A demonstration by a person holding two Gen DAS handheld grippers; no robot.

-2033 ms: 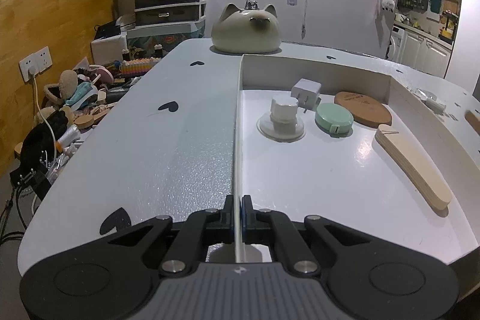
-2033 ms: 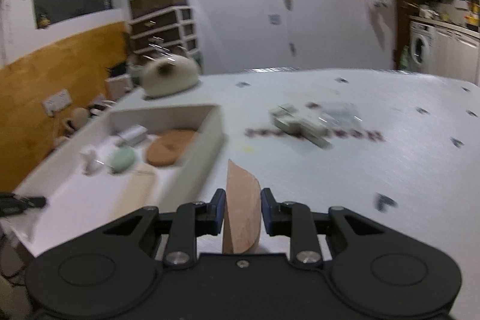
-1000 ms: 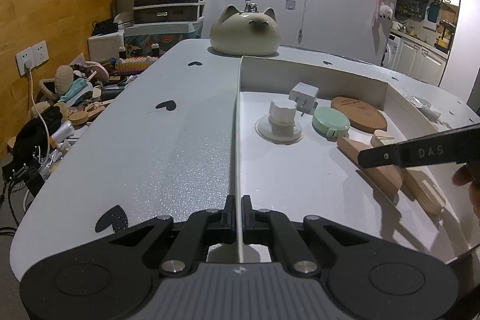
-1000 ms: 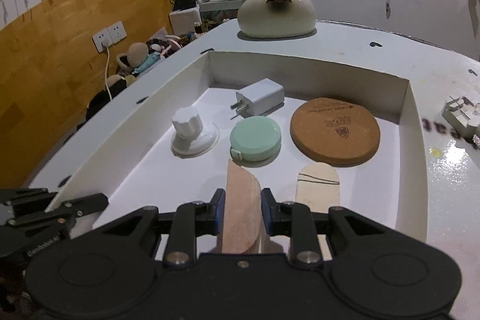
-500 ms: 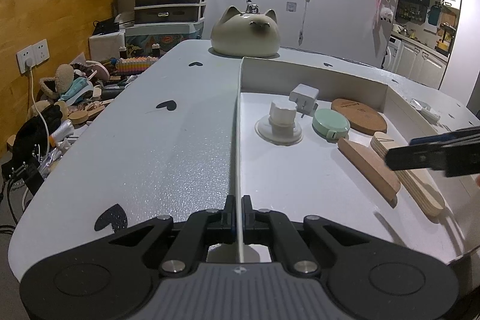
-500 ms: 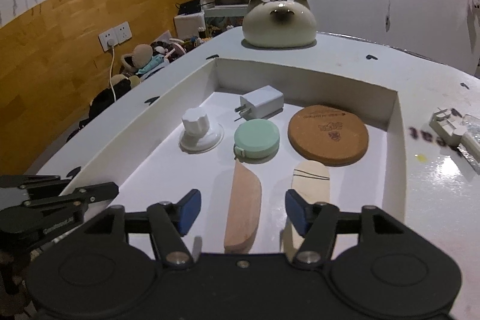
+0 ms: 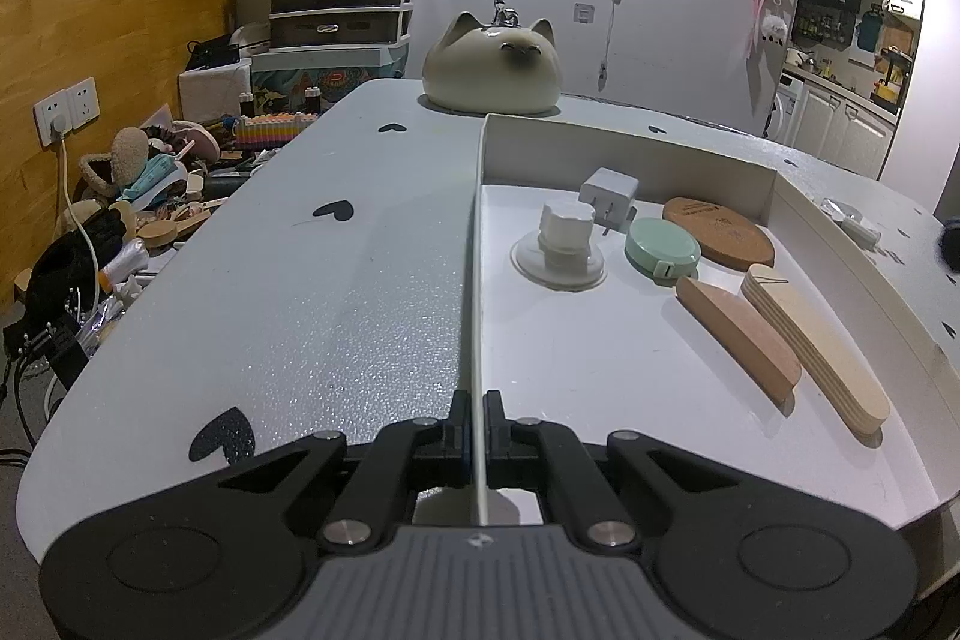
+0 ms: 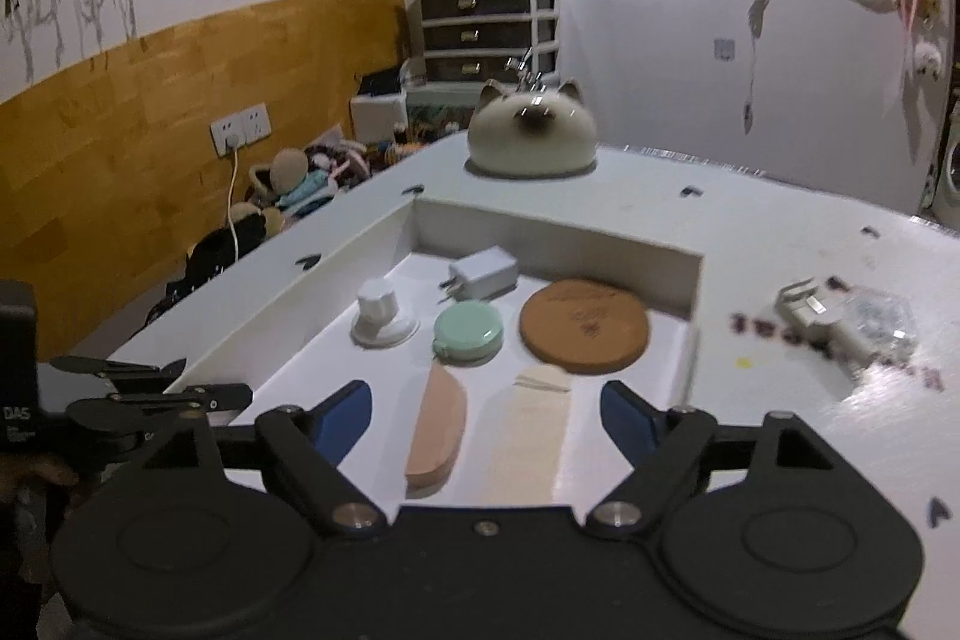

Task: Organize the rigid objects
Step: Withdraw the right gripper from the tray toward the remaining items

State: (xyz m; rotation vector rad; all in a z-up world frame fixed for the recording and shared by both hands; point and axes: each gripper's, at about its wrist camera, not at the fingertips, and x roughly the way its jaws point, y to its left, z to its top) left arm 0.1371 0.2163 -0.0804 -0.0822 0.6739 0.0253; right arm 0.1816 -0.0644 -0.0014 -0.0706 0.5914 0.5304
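White cardboard forms the shallow tray [image 7: 630,148] on the desk [image 7: 336,292], and six things already lie in it: a suction knob [image 8: 382,319], a plug adapter [image 8: 485,272], a mint round case [image 8: 469,336] and a cork coaster [image 8: 583,325] toward its far wall, with a reddish wooden piece [image 8: 437,424] and a pale wooden piece [image 8: 531,430] side by side toward its near edge. The left claw [image 7: 474,436] is clamped on the tray's left wall near its near corner, steadying it. The right claw [image 8: 486,415] hovers over the two wooden pieces, its jaws opening, with nothing gripped between them. Outside the tray, toward the desk's right edge, a small white gadget [image 8: 825,319] beside a clear packet [image 8: 882,316] appears to remain.
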